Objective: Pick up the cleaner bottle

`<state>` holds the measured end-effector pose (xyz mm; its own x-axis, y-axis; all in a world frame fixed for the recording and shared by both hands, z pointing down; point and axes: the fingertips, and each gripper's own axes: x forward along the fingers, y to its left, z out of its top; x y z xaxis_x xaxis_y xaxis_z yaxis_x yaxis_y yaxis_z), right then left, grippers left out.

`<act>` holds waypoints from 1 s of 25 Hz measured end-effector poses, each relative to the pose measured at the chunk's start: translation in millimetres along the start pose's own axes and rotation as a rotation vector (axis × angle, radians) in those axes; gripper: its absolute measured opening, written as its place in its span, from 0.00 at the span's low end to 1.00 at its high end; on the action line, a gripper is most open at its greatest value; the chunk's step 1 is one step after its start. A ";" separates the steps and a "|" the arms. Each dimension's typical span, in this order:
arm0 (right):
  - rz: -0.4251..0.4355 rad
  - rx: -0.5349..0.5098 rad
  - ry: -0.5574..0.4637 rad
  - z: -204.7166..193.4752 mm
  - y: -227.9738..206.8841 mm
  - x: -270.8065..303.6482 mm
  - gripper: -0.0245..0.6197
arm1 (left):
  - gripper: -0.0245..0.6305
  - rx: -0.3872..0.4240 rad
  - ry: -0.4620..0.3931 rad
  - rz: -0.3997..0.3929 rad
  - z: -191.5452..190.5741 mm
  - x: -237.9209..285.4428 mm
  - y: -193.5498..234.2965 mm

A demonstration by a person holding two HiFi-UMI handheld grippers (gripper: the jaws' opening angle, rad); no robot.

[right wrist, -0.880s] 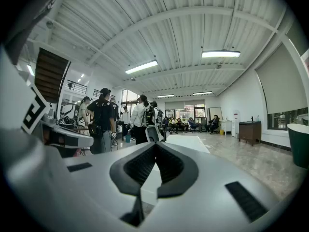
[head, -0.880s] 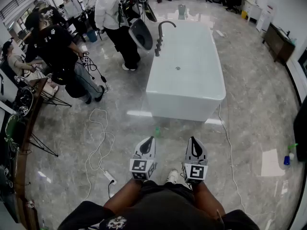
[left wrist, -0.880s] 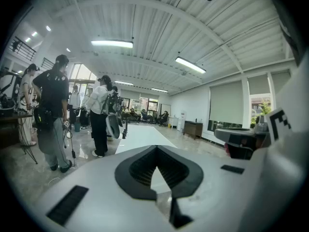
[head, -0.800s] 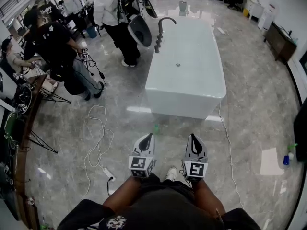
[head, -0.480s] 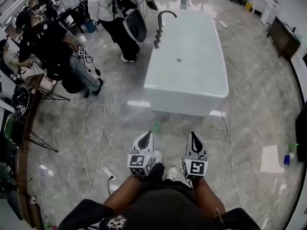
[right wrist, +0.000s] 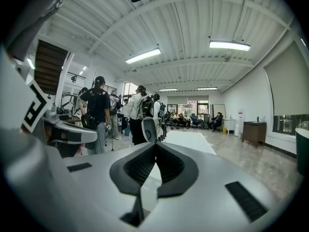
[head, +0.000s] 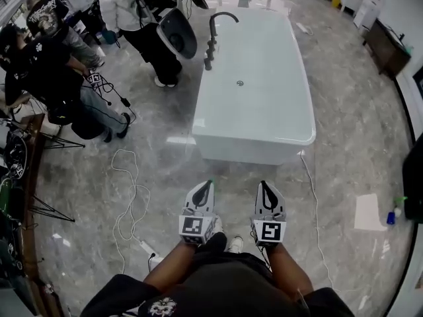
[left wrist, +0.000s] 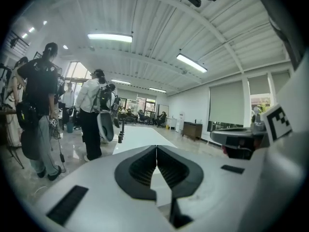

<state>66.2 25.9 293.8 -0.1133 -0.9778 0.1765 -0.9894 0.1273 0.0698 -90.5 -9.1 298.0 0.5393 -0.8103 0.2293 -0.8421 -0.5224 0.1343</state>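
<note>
While both grippers hang level in front of me, side by side above the grey marble floor (head: 344,131), I read the left gripper (head: 207,185) as fully closed: in the left gripper view its ribbed pads meet along a single line and nothing sits between them. The right gripper (head: 264,185) looks the same in its own view, with its jaws pressed together and empty.

What I take for the cleaner bottle (head: 210,182) is a small green thing on the floor, of which only a sliver shows just past the left gripper's tip. It lies between me and the near end of the white bathtub (head: 254,140). From the head view I cannot tell whether the gripper touches it, and neither gripper view shows it.

The tub runs away from me, with a dark curved faucet (head: 213,37) at its far left corner. Left of the tub, a white cable (head: 127,193) loops over the floor to a power strip (head: 147,248). Several people (head: 63,71) stand in the far left of the room. Well off to the right, a second bottle (head: 394,213) with a green top stands beside a pale mat (head: 367,211), next to something dark at the picture's edge.
</note>
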 end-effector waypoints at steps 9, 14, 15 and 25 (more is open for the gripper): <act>-0.030 -0.012 -0.018 -15.1 -21.3 78.2 0.06 | 0.04 0.012 -0.018 -0.013 -11.3 71.5 50.5; -0.010 0.015 -0.028 -43.9 -27.7 97.1 0.06 | 0.04 -0.001 0.000 0.045 -52.7 94.4 56.1; -0.005 0.021 -0.034 -55.2 -28.7 101.0 0.06 | 0.04 -0.003 -0.003 0.054 -67.7 99.4 56.8; 0.085 0.058 -0.005 -276.8 -11.5 165.6 0.06 | 0.14 -0.023 0.008 0.178 -299.4 169.7 89.6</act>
<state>83.9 -91.4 593.9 -0.1971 -0.9647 0.1747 -0.9798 0.1998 -0.0024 -77.8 -113.9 637.6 0.3817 -0.8873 0.2588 -0.9243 -0.3647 0.1127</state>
